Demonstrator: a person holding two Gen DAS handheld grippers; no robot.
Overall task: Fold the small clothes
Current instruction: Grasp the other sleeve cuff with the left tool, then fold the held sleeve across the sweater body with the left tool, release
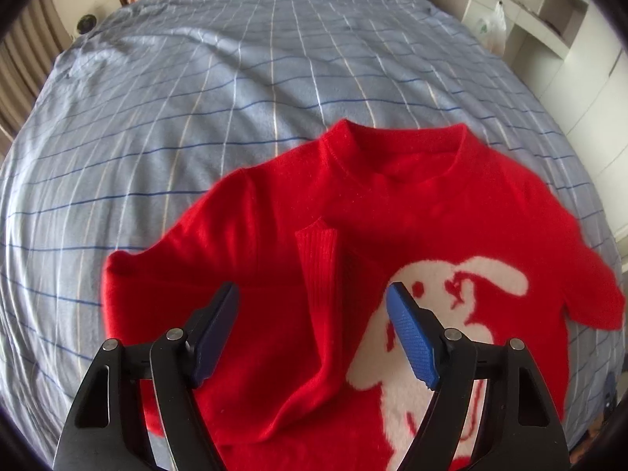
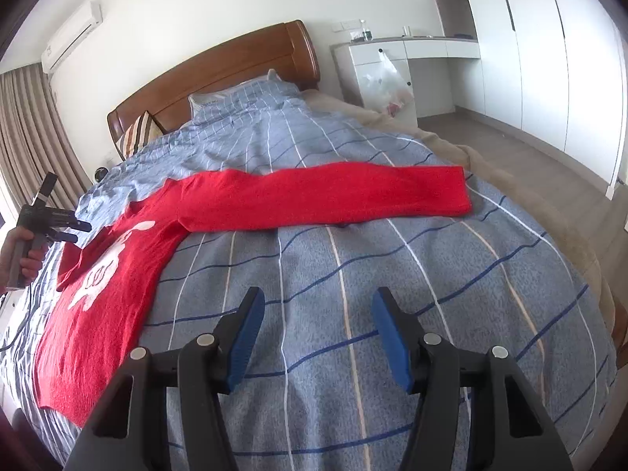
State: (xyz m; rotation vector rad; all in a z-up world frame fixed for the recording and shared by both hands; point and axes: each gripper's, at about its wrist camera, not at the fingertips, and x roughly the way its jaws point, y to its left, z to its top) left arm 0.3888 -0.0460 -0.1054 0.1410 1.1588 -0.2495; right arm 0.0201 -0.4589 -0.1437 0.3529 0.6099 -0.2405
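Note:
A small red sweater [image 1: 392, 212] with a white rabbit design [image 1: 443, 314] lies face up on the blue checked bedspread [image 1: 235, 78]. Its left sleeve [image 1: 318, 274] is folded in across the chest, cuff up. My left gripper [image 1: 314, 294] is open and empty, hovering just above that folded sleeve. In the right wrist view the sweater [image 2: 110, 274] lies at the left, with its other sleeve [image 2: 333, 196] stretched straight out to the right. My right gripper [image 2: 318, 306] is open and empty, over bare bedspread [image 2: 392, 274] short of that sleeve. The left gripper [image 2: 59, 227] shows at the far left.
A wooden headboard [image 2: 235, 66] and striped pillow [image 2: 137, 133] are at the far end of the bed. A white desk [image 2: 392, 55] with a plastic bag [image 2: 384, 82] and tall wardrobes [image 2: 549, 39] stand on the right. Curtains [image 2: 31, 137] hang at left.

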